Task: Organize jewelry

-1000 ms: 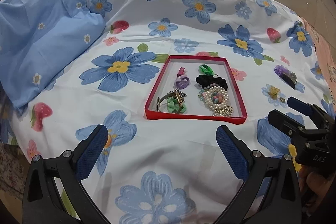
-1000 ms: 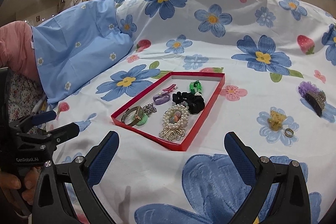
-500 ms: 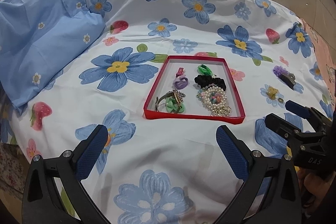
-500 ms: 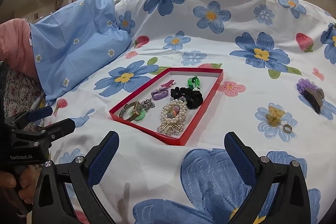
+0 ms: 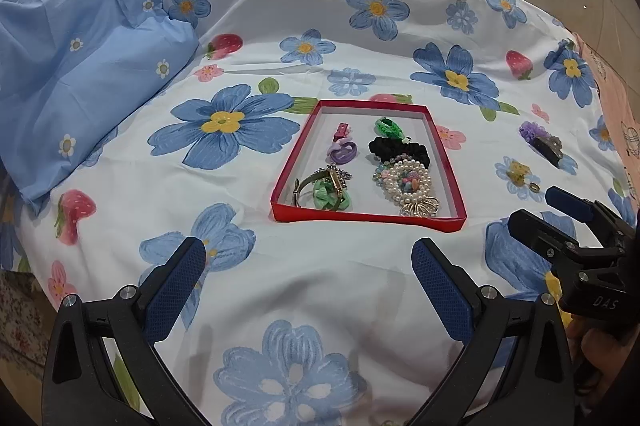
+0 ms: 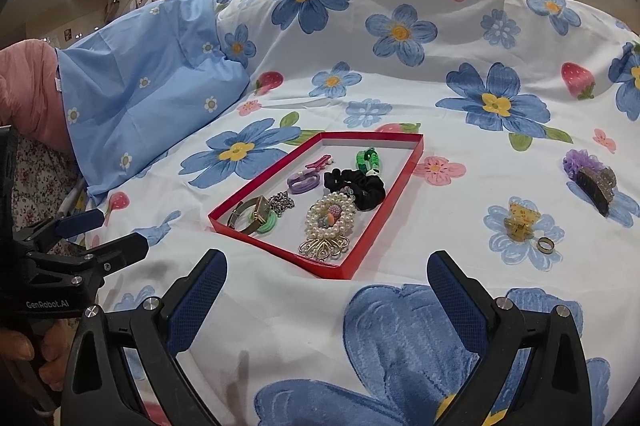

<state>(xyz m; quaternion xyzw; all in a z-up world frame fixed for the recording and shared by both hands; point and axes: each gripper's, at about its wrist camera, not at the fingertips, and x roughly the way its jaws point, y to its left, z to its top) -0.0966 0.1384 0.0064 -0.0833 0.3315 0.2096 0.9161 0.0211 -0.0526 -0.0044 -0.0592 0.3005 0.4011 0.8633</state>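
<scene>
In the left wrist view, the left tongs (image 5: 308,278) stand wide apart at the bottom of the frame, holding nothing. A red tray (image 5: 286,172) sits mid-frame on the floral bedsheet (image 5: 320,266), holding a pearl bracelet (image 5: 408,182), a black scrunchie (image 5: 390,148) and a watch (image 5: 334,180). The right tongs (image 5: 548,210) show at the right edge, parted and empty.

In the right wrist view, the right tongs (image 6: 326,286) gape open at the bottom, gripping nothing. Right of the tray (image 6: 390,202) (all on the sheet) lie 3 loose pieces: a yellow claw clip (image 6: 520,220), a ring (image 6: 545,245) just beside it, and a purple hair clip (image 6: 590,178) near the right edge. The left tongs (image 6: 106,234) sit at lower left, also parted.
</scene>
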